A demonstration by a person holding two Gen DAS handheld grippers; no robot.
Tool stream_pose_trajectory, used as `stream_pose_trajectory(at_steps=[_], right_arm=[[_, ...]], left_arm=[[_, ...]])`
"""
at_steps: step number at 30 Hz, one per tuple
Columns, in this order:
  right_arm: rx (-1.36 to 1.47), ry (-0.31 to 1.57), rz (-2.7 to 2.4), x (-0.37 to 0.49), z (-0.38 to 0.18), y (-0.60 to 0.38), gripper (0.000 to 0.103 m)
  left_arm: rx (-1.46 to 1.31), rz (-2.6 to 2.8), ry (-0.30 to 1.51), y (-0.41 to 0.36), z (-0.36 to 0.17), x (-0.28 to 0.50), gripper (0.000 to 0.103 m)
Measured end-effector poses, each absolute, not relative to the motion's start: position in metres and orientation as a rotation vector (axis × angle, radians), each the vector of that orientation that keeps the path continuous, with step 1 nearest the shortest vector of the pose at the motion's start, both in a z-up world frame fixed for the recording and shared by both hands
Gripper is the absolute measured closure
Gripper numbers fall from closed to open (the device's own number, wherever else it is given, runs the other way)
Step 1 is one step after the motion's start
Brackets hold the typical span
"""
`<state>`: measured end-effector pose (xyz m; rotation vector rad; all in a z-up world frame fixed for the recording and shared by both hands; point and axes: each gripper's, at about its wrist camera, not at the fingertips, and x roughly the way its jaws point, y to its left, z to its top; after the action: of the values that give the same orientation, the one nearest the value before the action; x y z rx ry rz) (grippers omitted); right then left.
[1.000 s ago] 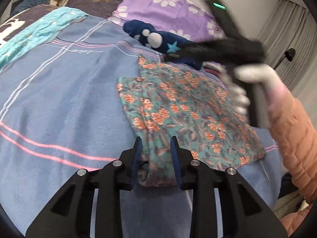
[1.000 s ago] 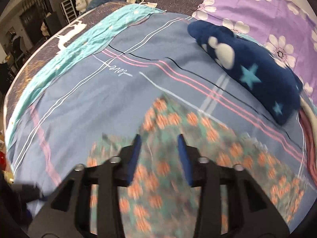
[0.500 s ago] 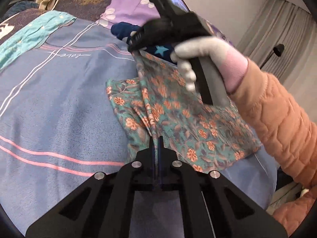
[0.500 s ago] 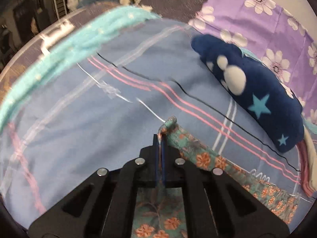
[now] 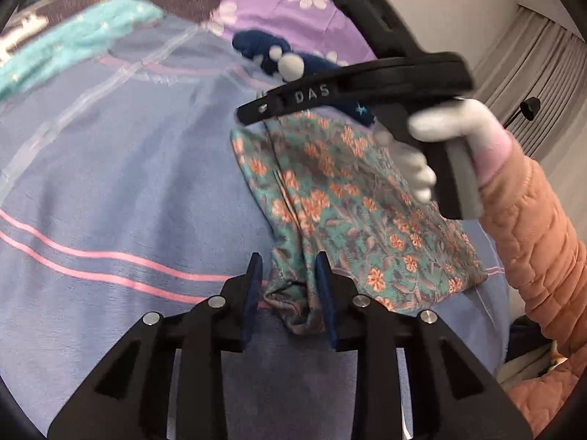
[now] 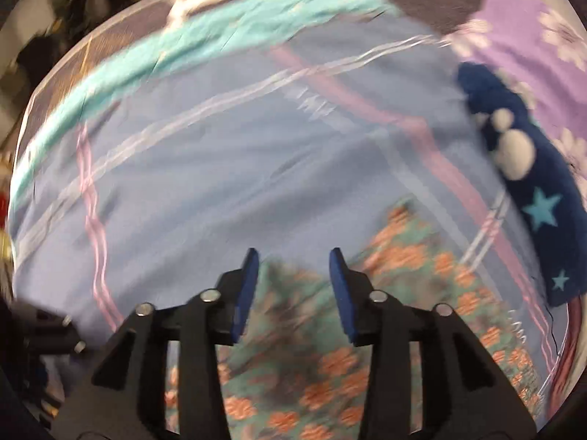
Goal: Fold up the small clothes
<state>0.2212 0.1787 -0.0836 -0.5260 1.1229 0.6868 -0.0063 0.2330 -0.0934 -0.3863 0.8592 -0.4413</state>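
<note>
A small teal garment with orange flowers (image 5: 341, 198) lies on the blue striped bedsheet (image 5: 110, 183), its left edge doubled over into a long fold. My left gripper (image 5: 290, 275) is open, its jaws either side of the garment's bunched near corner. My right gripper (image 6: 293, 267) is open and empty, above the garment's far edge (image 6: 403, 267); it shows in the left wrist view (image 5: 330, 91) held by a white-gloved hand over the far corner.
A navy plush item with stars and white dots (image 6: 532, 183) lies at the far right of the bed. A purple flowered pillow (image 5: 286, 11) and a turquoise cloth (image 6: 205, 36) lie along the bed's far side. An orange-sleeved arm (image 5: 532, 238) is at right.
Both grippers were shut on the garment half a second ago and have opened, letting go of it. The right gripper has lifted away from the far corner.
</note>
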Motion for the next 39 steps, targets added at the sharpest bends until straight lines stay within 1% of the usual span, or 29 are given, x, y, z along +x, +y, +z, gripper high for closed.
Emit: stream_pose_trajectory(at_steps=[2,3,4,5,6,9,12,14,17,19,20,21,22,24,27,28,31,35,37,39], right_arm=[[-0.552,1.140,0.676,0.218,-0.099,0.186,0.062],[-0.552,1.147,0.676,0.219,-0.105,0.188,0.074],[-0.549,1.139,0.679,0.218,-0.109,0.190,0.100],[-0.574,1.096,0.656,0.215,-0.107,0.195,0.100],[-0.578,1.070,0.634,0.215,-0.104,0.197,0.100],[-0.517,1.097,0.599,0.234,-0.111,0.195,0.101],[-0.447,1.067,0.615,0.237,-0.111,0.192,0.103],[-0.385,1.072,0.607,0.235,-0.100,0.181,0.100],[-0.369,0.975,0.618,0.211,-0.067,0.160,0.089],[-0.403,0.893,0.616,0.188,-0.048,0.142,0.068],[-0.407,0.861,0.620,0.176,-0.041,0.130,0.064],[-0.408,0.838,0.619,0.162,-0.037,0.118,0.055],[-0.412,0.824,0.611,0.152,-0.036,0.109,0.045],[-0.429,0.790,0.571,0.122,-0.038,0.093,0.035],[-0.448,0.787,0.611,0.072,-0.047,0.084,0.036],[-0.480,0.779,0.628,0.055,-0.051,0.087,0.038],[-0.635,0.726,0.672,0.009,-0.067,0.110,0.038],[-0.777,0.746,0.619,0.002,-0.099,0.135,0.038],[-0.762,0.774,0.591,0.008,-0.107,0.141,0.038],[-0.720,0.780,0.568,0.017,-0.107,0.148,0.038]], left_arm=[[-0.441,-0.474,0.888,0.233,-0.104,0.002,0.073],[-0.458,-0.479,0.887,0.233,-0.106,0.004,0.074],[-0.471,-0.474,0.891,0.234,-0.106,0.004,0.083],[-0.486,-0.467,0.902,0.236,-0.105,0.003,0.089],[-0.494,-0.457,0.914,0.236,-0.104,0.000,0.091],[-0.367,-0.393,0.922,0.225,-0.097,-0.011,0.092],[-0.346,-0.374,0.922,0.222,-0.097,-0.016,0.092],[-0.378,-0.380,0.918,0.227,-0.097,-0.019,0.092],[-0.374,-0.381,0.903,0.231,-0.092,-0.025,0.090],[-0.367,-0.368,0.883,0.235,-0.085,-0.029,0.090],[-0.363,-0.355,0.871,0.237,-0.082,-0.029,0.090],[-0.358,-0.331,0.856,0.243,-0.079,-0.032,0.089],[-0.360,-0.312,0.849,0.247,-0.077,-0.031,0.084],[-0.371,-0.265,0.834,0.258,-0.076,-0.033,0.080],[-0.410,-0.221,0.821,0.273,-0.077,-0.036,0.079],[-0.421,-0.205,0.820,0.277,-0.078,-0.038,0.078],[-0.428,-0.179,0.823,0.282,-0.077,-0.043,0.075],[-0.425,-0.176,0.823,0.283,-0.074,-0.048,0.071],[-0.437,-0.186,0.820,0.283,-0.073,-0.047,0.064],[-0.461,-0.210,0.818,0.285,-0.075,-0.044,0.062]])
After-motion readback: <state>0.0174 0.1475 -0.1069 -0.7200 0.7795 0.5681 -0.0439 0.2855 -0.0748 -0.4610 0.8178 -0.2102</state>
